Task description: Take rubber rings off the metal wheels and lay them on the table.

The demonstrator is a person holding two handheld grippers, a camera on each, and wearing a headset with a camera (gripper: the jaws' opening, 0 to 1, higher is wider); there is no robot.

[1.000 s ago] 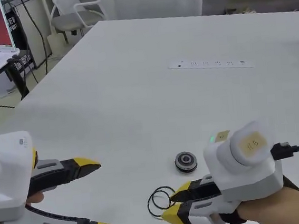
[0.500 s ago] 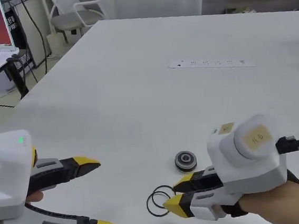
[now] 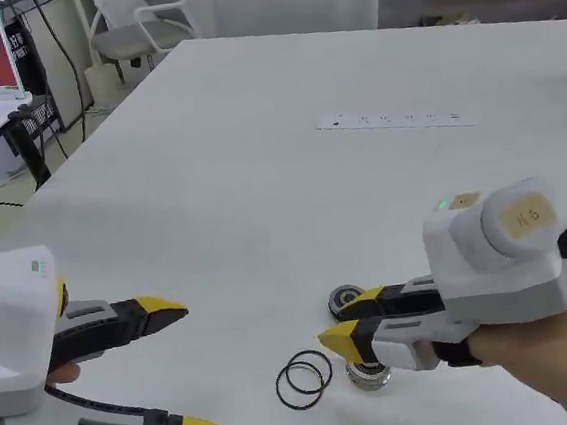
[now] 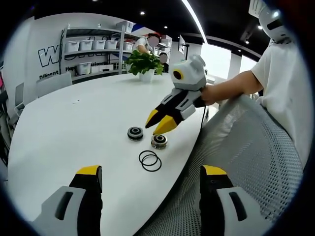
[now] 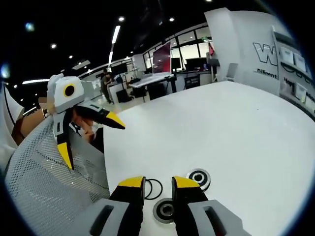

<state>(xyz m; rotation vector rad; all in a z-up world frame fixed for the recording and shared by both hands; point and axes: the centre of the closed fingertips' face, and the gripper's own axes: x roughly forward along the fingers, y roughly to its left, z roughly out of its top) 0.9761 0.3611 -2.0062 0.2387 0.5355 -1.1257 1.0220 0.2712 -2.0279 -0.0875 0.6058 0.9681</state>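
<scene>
Two rubber rings (image 3: pixel 304 378) lie overlapping on the white table (image 3: pixel 260 175). Just right of the rings, a metal wheel (image 3: pixel 368 375) sits half hidden under the right gripper (image 3: pixel 342 322), whose jaws stand a narrow gap apart with nothing between them. A second wheel (image 3: pixel 342 297) lies just beyond the rings, partly covered by the upper jaw. I can't make out whether either wheel carries rubber. Left of the rings the left gripper (image 3: pixel 187 374) hovers, jaws wide and empty, its body cut off at the edge. A power strip (image 3: pixel 395 119) lies far beyond the rings.
</scene>
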